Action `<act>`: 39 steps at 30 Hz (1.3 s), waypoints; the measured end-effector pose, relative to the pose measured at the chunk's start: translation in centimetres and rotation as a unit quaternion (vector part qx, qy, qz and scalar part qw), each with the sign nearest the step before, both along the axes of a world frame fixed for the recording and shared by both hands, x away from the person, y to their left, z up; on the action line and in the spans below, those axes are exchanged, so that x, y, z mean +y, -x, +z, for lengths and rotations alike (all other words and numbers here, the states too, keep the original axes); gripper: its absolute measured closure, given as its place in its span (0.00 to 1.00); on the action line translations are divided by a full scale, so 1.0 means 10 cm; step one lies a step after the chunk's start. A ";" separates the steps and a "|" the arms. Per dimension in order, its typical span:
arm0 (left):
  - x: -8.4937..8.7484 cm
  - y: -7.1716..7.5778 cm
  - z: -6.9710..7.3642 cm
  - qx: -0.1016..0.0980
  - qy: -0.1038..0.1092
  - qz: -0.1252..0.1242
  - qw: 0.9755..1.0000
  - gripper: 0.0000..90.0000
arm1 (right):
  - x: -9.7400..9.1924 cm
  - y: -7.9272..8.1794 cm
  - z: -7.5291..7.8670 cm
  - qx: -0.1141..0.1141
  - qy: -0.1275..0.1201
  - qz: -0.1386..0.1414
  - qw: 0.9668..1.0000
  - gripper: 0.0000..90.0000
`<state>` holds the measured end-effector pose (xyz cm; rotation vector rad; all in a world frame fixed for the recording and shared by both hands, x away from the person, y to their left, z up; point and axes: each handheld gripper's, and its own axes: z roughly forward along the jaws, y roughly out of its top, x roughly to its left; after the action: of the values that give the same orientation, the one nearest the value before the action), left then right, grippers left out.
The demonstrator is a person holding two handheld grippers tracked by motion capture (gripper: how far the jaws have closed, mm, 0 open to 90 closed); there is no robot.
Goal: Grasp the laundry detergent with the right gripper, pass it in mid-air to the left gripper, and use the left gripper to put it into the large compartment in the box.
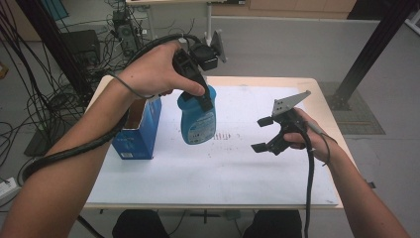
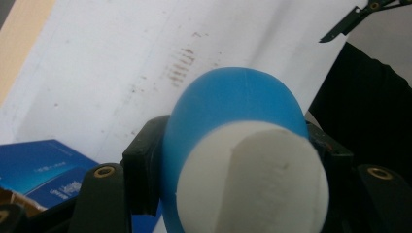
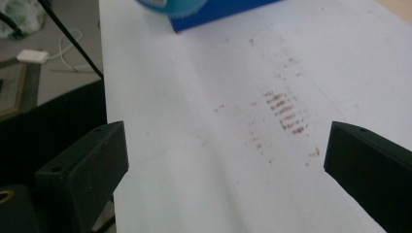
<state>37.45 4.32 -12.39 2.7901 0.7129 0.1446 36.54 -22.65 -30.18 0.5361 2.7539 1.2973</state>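
Blue bottle (image 1: 198,119) hangs clamped at its neck in our left gripper (image 1: 204,101), above the table's (image 1: 277,188) left side beside the blue box (image 1: 138,131), probably for packing, while our right gripper (image 1: 263,134) waits wide apart.

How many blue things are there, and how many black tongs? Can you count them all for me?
Blue bottles: 1, the bottle with a white cap, held in the left tongs
Blue boxes: 1, the open box beside the bottle
Black tongs: 2, the left ones shut on the bottle and the right tongs open over the table
Total: 4
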 end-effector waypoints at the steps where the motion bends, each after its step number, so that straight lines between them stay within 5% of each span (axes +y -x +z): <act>1: 0.03 -0.01 0.01 -0.002 0.001 0.005 1.000 0.41 | 0.00 0.00 0.00 0.000 0.007 -0.002 1.000 0.02; 9: 0.19 -0.07 0.11 -0.009 0.004 0.048 0.999 0.41 | -0.01 0.04 -0.05 0.005 0.108 -0.013 0.994 0.02; 16: 0.33 -0.13 0.20 -0.012 0.006 0.093 0.996 0.41 | 0.04 0.06 -0.08 0.022 0.196 -0.011 0.980 0.02; 21: 0.42 -0.17 0.28 -0.023 -0.003 0.120 0.993 0.41 | 0.05 0.04 -0.10 0.027 0.229 -0.018 0.973 0.03; 26: 0.53 -0.23 0.41 -0.030 -0.011 0.155 0.987 0.41 | 0.06 0.06 -0.10 0.029 0.237 -0.019 0.971 0.03; 31: 0.70 -0.31 0.53 -0.032 -0.008 0.206 0.978 0.41 | 0.07 0.06 -0.10 0.031 0.244 -0.020 0.969 0.03; 39: 0.93 -0.43 0.64 -0.029 -0.011 0.254 0.967 0.41 | 0.11 0.08 -0.15 0.036 0.259 -0.020 0.965 0.03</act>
<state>41.72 13.63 -6.01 2.5469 1.4008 0.3279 35.79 -21.50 -31.70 0.5924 2.9476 0.5127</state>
